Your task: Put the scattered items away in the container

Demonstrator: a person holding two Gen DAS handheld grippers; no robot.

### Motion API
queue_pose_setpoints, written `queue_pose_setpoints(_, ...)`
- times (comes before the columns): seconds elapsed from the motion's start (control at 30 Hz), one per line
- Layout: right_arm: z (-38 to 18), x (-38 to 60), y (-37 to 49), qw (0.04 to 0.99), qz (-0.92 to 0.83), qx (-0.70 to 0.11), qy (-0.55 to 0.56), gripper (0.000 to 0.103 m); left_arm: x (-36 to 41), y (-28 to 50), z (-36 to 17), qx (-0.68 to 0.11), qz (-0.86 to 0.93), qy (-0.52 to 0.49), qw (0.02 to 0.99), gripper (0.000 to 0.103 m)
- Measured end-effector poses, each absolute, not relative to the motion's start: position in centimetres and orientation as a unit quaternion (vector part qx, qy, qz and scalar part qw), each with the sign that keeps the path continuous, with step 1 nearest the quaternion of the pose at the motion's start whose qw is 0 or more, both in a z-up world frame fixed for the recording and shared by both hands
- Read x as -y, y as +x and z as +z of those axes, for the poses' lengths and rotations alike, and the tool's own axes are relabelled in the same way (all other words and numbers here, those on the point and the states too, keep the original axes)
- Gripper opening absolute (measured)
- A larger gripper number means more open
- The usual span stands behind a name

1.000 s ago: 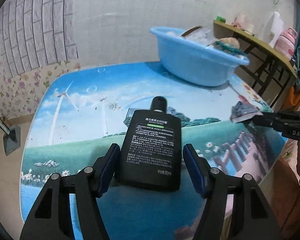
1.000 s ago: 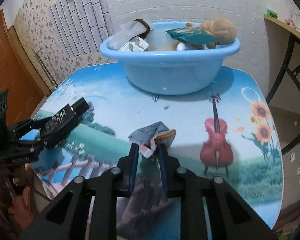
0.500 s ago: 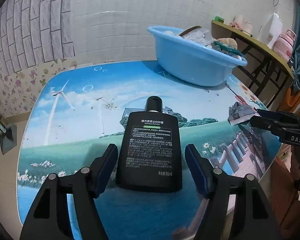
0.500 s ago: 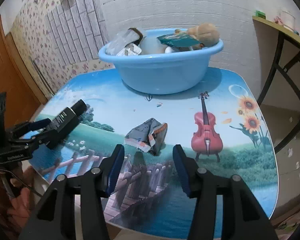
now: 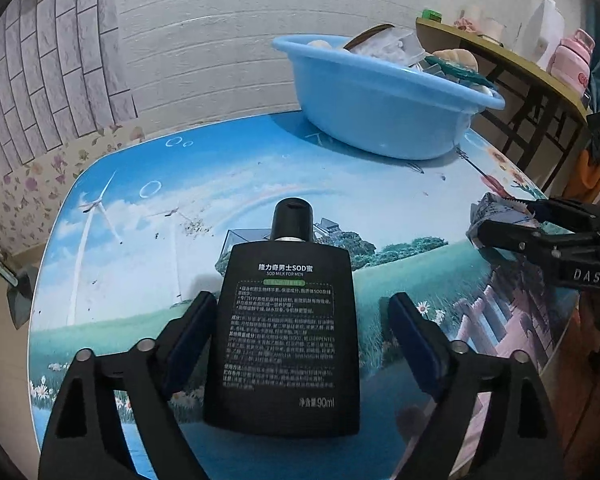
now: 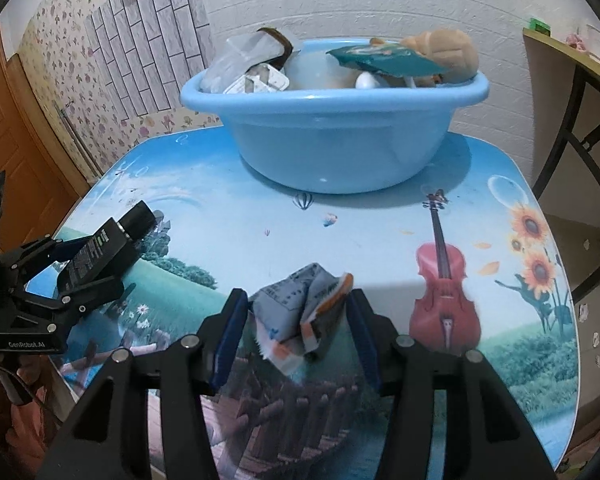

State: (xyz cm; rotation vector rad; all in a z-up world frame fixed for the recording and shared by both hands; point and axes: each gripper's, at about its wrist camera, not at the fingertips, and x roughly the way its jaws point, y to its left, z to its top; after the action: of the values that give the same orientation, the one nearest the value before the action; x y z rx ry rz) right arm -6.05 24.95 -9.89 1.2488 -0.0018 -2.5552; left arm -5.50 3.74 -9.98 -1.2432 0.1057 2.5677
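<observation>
A flat black lotion bottle (image 5: 286, 332) lies on the picture-print table between the spread fingers of my open left gripper (image 5: 300, 334); it also shows in the right wrist view (image 6: 104, 248). A crumpled grey and orange packet (image 6: 300, 312) lies between the fingers of my open right gripper (image 6: 296, 332), and shows at the right of the left wrist view (image 5: 496, 216). A blue plastic basin (image 6: 332, 128) holding several items stands at the table's far side, also seen in the left wrist view (image 5: 380, 100).
The table (image 6: 380, 232) has rounded edges close in front of both grippers. A wooden shelf on a black frame (image 5: 512, 72) with a pink bottle stands right of the table. A brick-pattern wall rises behind the basin. An orange door (image 6: 16, 128) is at far left.
My right gripper has opened, letting the packet rest on the table, and now straddles it. My left gripper has opened a little wider around the bottle and pulled back slightly.
</observation>
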Motion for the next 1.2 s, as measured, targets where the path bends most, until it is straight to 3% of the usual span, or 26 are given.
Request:
queue_pose_setpoints(0.2,-10.3,-23.7,-5.5,0.138,-0.899,-0.049,0.413,0.075,-4.1,-5.8,-10.1,-0.046,0.887,-0.434,0.153,0.096)
queue_pose_setpoints(0.37,-10.4,-24.0,-5.7,0.129,-0.903,-0.037,0.408,0.076,-4.8,-5.9,-10.3,-0.062,0.884,-0.438,0.153,0.102)
queue_pose_setpoints(0.6,-10.5,-23.5,-5.4,0.133,-0.903,-0.051,0.404,0.076,-4.9,-5.8,-10.3,-0.062,0.883,-0.439,0.153,0.102)
queue_pose_setpoints(0.67,-10.5,-23.5,-5.4,0.136,-0.904,-0.053,0.402,0.076,-4.9,-5.5,-10.1,-0.065,0.887,-0.431,0.156,0.093)
queue_pose_setpoints(0.73,-10.5,-23.4,-5.4,0.133,-0.904,-0.053,0.402,0.075,-4.5,-5.1,-9.9,-0.06,0.895,-0.415,0.151,0.072)
queue_pose_setpoints(0.8,-10.5,-23.3,-5.4,0.13,-0.905,-0.054,0.403,0.075,-4.2,-5.1,-9.8,-0.056,0.899,-0.409,0.147,0.062)
queue_pose_setpoints(0.93,-10.5,-23.3,-5.0,0.133,-0.908,-0.054,0.394,0.055,-4.2,-5.1,-9.7,-0.058,0.899,-0.408,0.149,0.062)
queue_pose_setpoints(1.03,-10.5,-23.4,-4.7,0.134,-0.91,-0.051,0.388,0.046,-4.2,-4.9,-9.7,-0.053,0.9,-0.408,0.146,0.062)
queue_pose_setpoints(1.2,-10.3,-23.8,-4.3,0.144,-0.91,-0.039,0.386,0.041,-3.8,-4.5,-9.4,-0.008,0.894,-0.416,0.165,0.062)
